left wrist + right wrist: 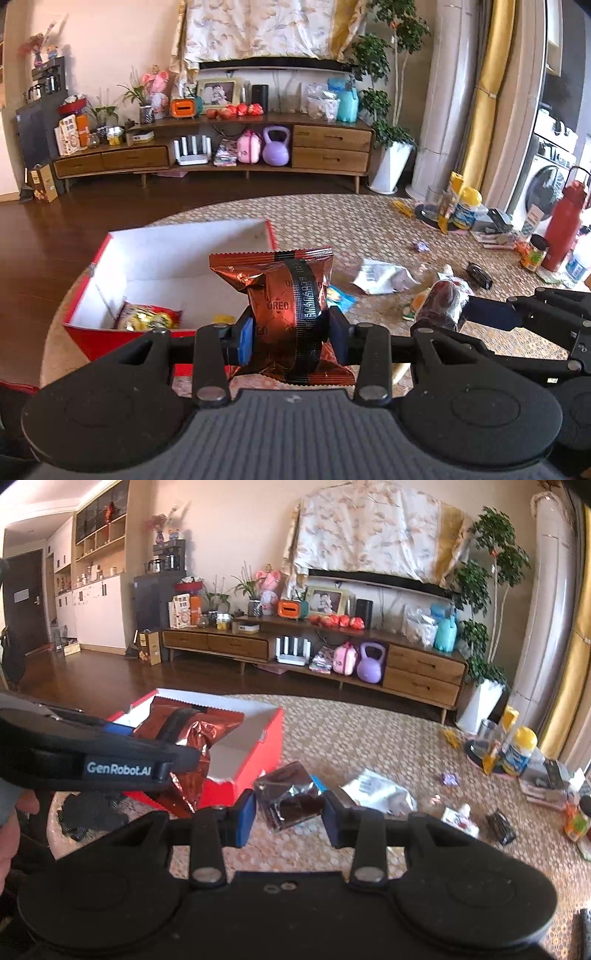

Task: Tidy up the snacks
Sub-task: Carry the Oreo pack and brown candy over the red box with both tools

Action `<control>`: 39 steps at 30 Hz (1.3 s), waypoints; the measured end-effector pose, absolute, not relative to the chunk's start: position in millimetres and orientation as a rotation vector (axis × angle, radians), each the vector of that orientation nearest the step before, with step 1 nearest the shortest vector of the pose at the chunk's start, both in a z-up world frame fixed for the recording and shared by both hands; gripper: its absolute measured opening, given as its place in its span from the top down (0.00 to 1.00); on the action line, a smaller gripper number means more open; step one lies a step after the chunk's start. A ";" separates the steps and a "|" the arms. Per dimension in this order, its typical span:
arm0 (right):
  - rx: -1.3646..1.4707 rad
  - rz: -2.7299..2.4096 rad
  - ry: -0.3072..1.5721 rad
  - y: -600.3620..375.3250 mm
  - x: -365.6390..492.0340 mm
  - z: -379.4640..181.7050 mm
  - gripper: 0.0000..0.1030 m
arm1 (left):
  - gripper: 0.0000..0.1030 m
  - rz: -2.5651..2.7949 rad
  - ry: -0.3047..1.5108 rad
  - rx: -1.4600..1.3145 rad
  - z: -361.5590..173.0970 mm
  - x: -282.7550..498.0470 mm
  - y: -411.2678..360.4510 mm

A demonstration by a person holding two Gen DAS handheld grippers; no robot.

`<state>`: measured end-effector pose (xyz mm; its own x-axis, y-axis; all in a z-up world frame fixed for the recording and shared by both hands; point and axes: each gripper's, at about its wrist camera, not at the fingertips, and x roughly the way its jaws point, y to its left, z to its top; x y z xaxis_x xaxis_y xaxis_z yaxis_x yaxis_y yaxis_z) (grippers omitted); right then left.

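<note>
I've got the left gripper (291,332) clamped on the Oreo pack (286,306) above the red box (92,339), the right gripper (289,814) pinching a dark snack packet (291,797) beside that box, so I'd clear the rim before letting go.

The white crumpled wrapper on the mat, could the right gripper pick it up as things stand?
Probably not yet: the right gripper is already shut on a dark clear-wrapped snack. The white wrapper lies uncovered on the mat just beyond, so the path looks free once that snack is dropped.

"OREO" printed on red foil snack packet (286,306) in my left tongs (291,332). "GenRobot.AI" in white letters on black side of those tongs, right-wrist view.
</note>
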<state>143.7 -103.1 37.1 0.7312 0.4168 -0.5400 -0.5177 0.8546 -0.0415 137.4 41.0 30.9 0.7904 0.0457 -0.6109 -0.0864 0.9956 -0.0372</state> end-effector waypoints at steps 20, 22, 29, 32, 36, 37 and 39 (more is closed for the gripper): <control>-0.234 0.591 0.548 -9.1 175.7 43.0 0.65 | 0.62 0.198 0.636 -0.055 47.1 142.0 145.6; -0.242 0.595 0.556 -0.6 179.8 39.5 0.65 | 0.62 0.214 0.639 -0.051 45.0 147.4 154.4; -0.262 0.593 0.597 25.0 201.5 22.9 0.65 | 0.62 0.252 0.675 -0.041 29.1 174.2 187.6; -0.267 0.588 0.620 35.6 212.6 13.7 0.65 | 0.61 0.277 0.693 -0.036 19.2 188.4 198.5; -0.279 0.586 0.646 46.5 226.6 1.5 0.65 | 0.61 0.277 0.707 -0.025 5.4 205.2 209.0; -0.282 0.584 0.653 49.3 229.8 -1.0 0.65 | 0.61 0.277 0.711 -0.022 2.6 209.8 210.8; -0.289 0.588 0.665 55.3 236.0 -6.6 0.65 | 0.61 0.277 0.722 -0.014 -4.0 218.8 213.7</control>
